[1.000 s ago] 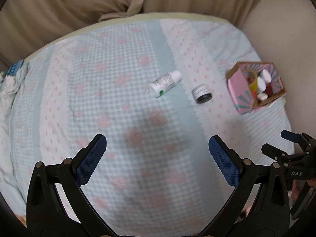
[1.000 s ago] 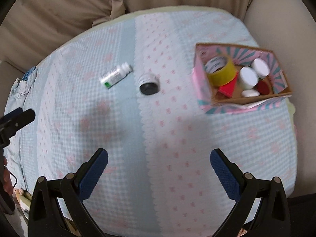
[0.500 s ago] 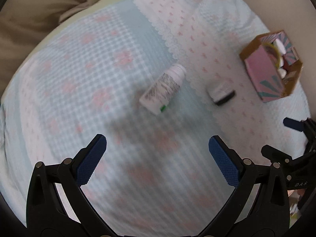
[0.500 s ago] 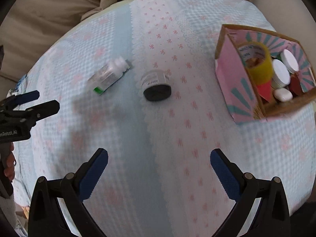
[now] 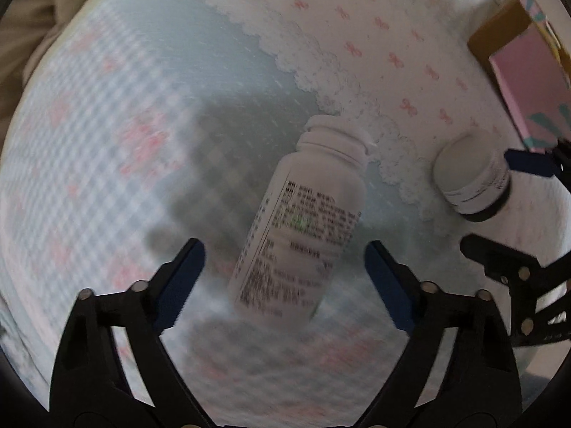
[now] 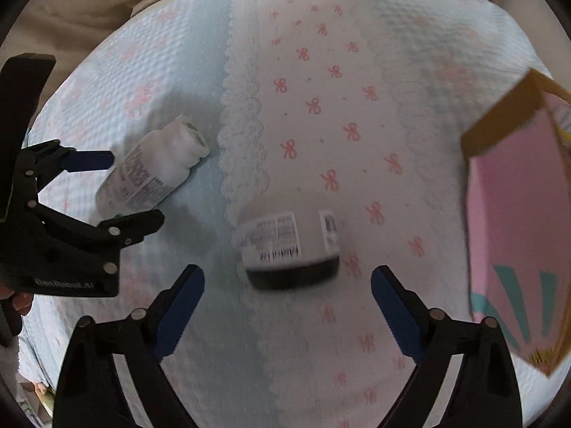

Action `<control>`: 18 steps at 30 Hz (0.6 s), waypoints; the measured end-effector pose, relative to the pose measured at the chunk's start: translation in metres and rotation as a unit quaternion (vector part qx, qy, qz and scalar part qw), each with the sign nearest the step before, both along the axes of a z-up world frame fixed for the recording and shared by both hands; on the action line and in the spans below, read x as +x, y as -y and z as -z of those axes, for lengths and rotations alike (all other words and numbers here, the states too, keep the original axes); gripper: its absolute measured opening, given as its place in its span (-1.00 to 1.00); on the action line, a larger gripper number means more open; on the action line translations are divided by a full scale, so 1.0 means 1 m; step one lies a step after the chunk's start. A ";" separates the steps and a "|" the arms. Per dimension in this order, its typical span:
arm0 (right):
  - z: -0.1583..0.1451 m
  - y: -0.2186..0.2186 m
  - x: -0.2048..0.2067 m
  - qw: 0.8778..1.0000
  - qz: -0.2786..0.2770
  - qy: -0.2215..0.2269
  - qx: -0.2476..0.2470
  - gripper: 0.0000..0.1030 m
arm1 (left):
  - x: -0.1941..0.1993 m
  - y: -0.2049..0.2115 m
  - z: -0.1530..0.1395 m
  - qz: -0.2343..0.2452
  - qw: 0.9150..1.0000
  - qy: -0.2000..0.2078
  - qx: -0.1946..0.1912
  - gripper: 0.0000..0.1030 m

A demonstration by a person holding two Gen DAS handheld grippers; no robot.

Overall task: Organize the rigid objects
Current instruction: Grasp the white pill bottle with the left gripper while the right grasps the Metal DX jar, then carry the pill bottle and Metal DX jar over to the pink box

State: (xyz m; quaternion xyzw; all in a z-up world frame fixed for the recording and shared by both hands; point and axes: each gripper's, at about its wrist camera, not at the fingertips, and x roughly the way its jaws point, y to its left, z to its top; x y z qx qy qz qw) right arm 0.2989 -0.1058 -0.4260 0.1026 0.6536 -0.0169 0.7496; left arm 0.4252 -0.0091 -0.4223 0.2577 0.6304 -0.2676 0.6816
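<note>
Your left gripper (image 5: 285, 274) points down over the bottle (image 5: 303, 221), which lies on its side on the bed (image 5: 107, 142), cap away from you; its lower half sits between your jaws, which are closing but not yet touching it, a gap showing on either side. Your right gripper (image 6: 287, 299) hangs over the jar (image 6: 289, 246), on its side with the black lid toward you; those jaws are closing too, unclenched, the jar just ahead of the pads. Bottle and jar lie near each other, apart. The box (image 6: 521, 235) stands to the right, clear of both.
</note>
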 end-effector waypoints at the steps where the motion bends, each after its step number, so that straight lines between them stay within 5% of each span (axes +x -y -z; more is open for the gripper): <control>1: 0.003 0.000 0.003 1.000 -0.001 -0.004 0.002 0.63 | 0.001 0.003 0.003 0.008 1.000 -0.005 -0.003 0.66; 5: 0.011 0.001 0.012 1.000 -0.004 -0.009 0.004 0.57 | 0.002 0.016 0.010 0.038 0.999 -0.010 0.001 0.52; 8: 0.018 0.001 0.017 1.000 -0.010 -0.024 0.005 0.03 | 0.004 0.023 0.015 0.048 0.999 -0.013 0.014 0.16; 18: 0.017 0.007 0.018 1.000 -0.012 -0.026 0.000 0.02 | 0.007 0.022 0.005 0.025 1.000 -0.008 0.000 0.01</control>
